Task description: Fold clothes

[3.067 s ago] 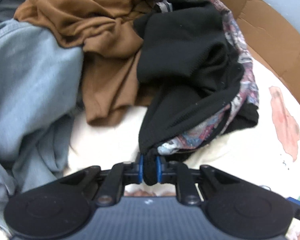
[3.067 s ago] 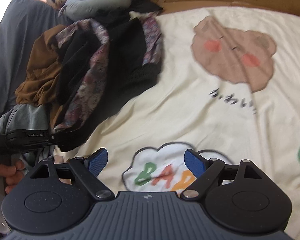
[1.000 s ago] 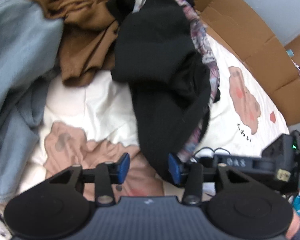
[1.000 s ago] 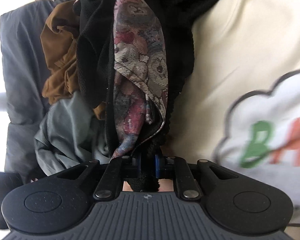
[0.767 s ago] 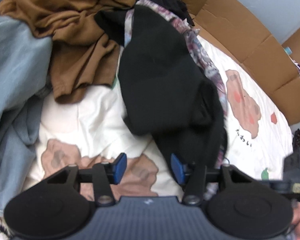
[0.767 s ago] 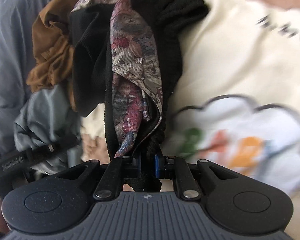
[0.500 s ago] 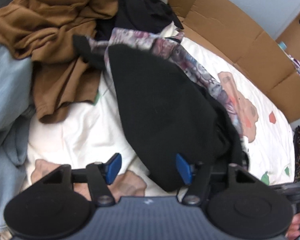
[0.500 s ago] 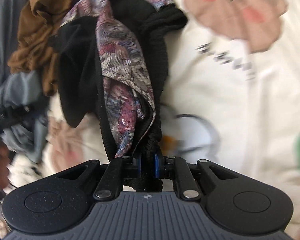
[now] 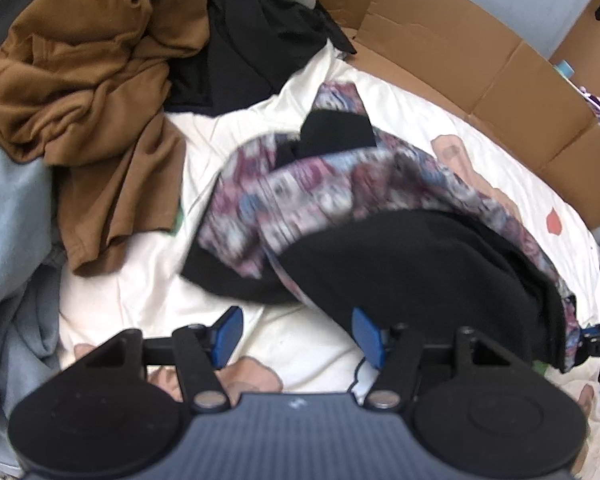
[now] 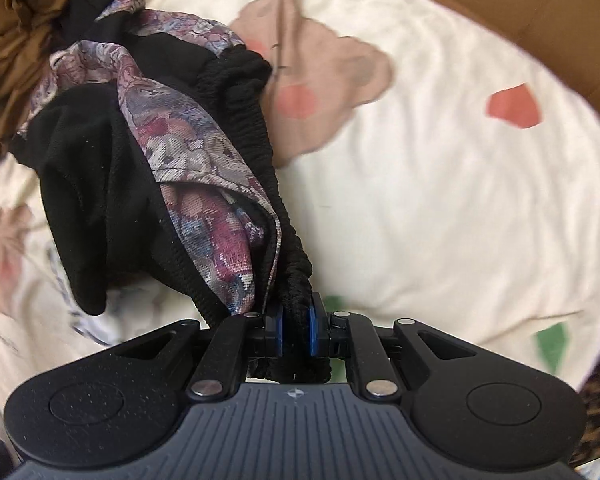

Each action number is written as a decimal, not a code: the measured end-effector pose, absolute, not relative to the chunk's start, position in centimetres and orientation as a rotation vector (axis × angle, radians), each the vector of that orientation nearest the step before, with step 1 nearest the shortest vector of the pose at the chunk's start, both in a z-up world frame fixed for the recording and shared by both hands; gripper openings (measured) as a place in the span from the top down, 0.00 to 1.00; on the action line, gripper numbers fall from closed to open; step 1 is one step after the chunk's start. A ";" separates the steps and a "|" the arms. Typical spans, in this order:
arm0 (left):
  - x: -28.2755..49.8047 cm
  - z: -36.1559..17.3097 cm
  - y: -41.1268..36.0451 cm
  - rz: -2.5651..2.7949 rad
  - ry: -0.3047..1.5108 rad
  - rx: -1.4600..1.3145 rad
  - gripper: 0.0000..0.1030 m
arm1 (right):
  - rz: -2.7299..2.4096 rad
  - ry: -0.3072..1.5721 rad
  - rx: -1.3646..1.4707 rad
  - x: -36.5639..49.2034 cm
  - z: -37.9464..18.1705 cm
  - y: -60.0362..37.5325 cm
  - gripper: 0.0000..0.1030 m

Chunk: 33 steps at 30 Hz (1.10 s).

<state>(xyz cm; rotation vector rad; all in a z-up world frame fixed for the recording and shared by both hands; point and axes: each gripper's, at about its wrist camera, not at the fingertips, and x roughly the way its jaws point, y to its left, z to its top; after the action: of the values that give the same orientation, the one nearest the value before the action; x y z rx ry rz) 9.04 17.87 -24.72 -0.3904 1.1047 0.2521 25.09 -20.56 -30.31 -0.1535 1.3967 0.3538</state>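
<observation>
Between right fingers (image 10: 280,330), ribbed black waistband (image 10: 296,276), floral weave

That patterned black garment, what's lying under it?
Under the patterned black garment is a cream bedsheet with cartoon prints, one tan bear print partly covered. Whatever lies directly beneath the fabric stays hidden.

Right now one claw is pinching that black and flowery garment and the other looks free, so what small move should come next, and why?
Probably bring the open left gripper onto the garment's near black edge and pinch it. The right gripper is shut on the gathered black waistband, so the cloth hangs bunched; a second hold would let it be spread flat on the cream blanket.
</observation>
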 end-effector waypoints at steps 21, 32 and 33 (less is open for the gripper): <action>12.6 -24.5 16.1 0.207 1.101 -0.296 0.38 | 0.140 1.258 -0.397 33.7 -28.3 -28.8 0.90; 15.4 -25.3 14.4 0.142 1.114 -0.242 0.37 | 0.065 1.212 -0.218 33.3 -28.6 -32.8 0.68; 15.7 -25.3 14.2 0.139 1.115 -0.234 0.37 | 0.053 1.197 -0.187 32.8 -28.4 -33.3 0.63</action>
<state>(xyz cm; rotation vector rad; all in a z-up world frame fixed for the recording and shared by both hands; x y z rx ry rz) 15.72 14.20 -25.29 -0.2342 1.1146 0.1395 32.84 -33.29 -28.40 -0.1874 1.1972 0.0534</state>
